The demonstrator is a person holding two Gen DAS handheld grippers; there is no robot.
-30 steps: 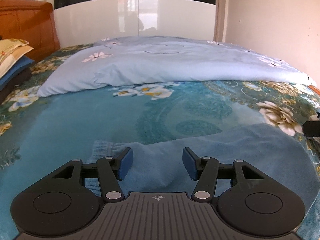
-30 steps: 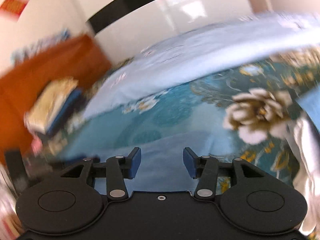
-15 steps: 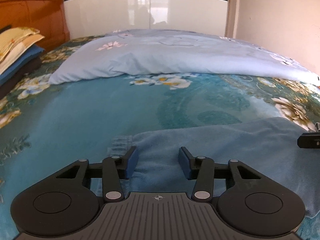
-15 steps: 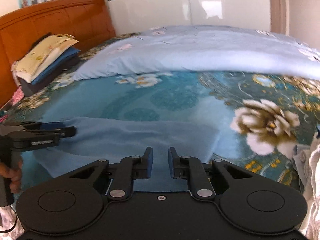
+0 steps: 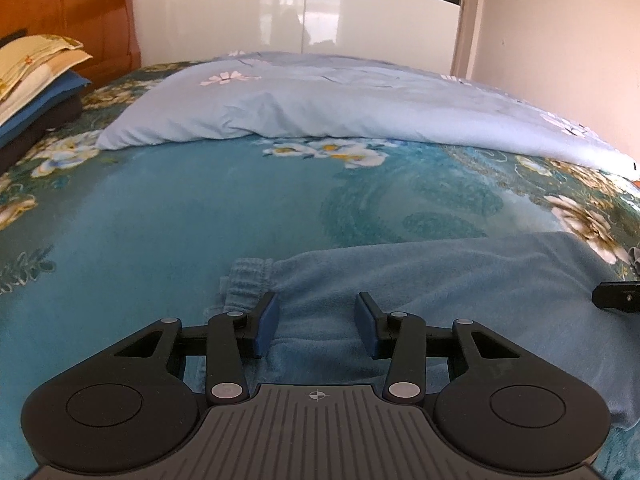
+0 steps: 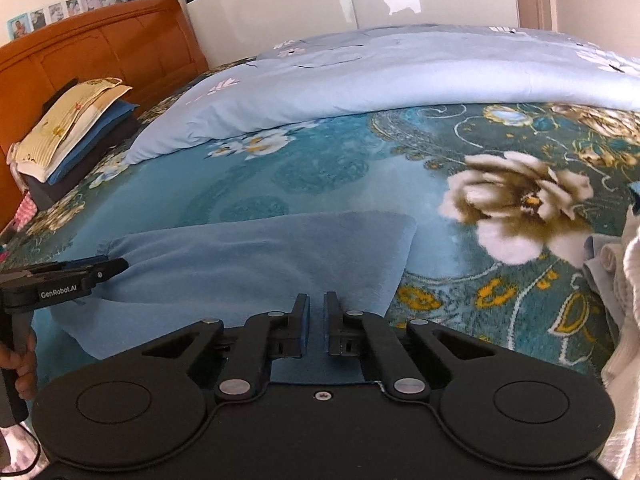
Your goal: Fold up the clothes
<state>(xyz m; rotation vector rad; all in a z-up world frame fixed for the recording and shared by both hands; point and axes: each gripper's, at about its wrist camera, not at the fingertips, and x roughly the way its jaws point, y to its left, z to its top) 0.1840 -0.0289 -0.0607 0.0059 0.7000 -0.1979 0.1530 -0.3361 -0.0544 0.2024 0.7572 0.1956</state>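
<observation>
A light blue fleece garment [image 5: 440, 280] lies flat on the teal flowered bedspread [image 5: 200, 220], its ribbed cuff [image 5: 248, 276] at the left end. My left gripper [image 5: 317, 304] rests low on the cloth beside that cuff. Its pads stand apart with their inner faces bare and the fleece under them. In the right wrist view the garment [image 6: 240, 256] stretches left to the left gripper [image 6: 108, 266]. My right gripper [image 6: 317, 300] is at the garment's near right edge, its jaws closing to a narrow slit with the blue cloth pinched in it. Its black tip [image 5: 616, 295] shows at the garment's right end.
A pale blue quilt [image 5: 340, 108] lies across the far half of the bed. Folded clothes are stacked [image 6: 76, 128] by the orange headboard [image 6: 100, 48]. White and grey clothing [image 6: 624, 300] is heaped at the right edge. A hand [image 6: 20, 364] holds the left gripper's handle.
Both grippers have sunk onto the blue garment. The right jaws went from wide apart to nearly together on the cloth. The left jaws narrowed a little, then stayed.
</observation>
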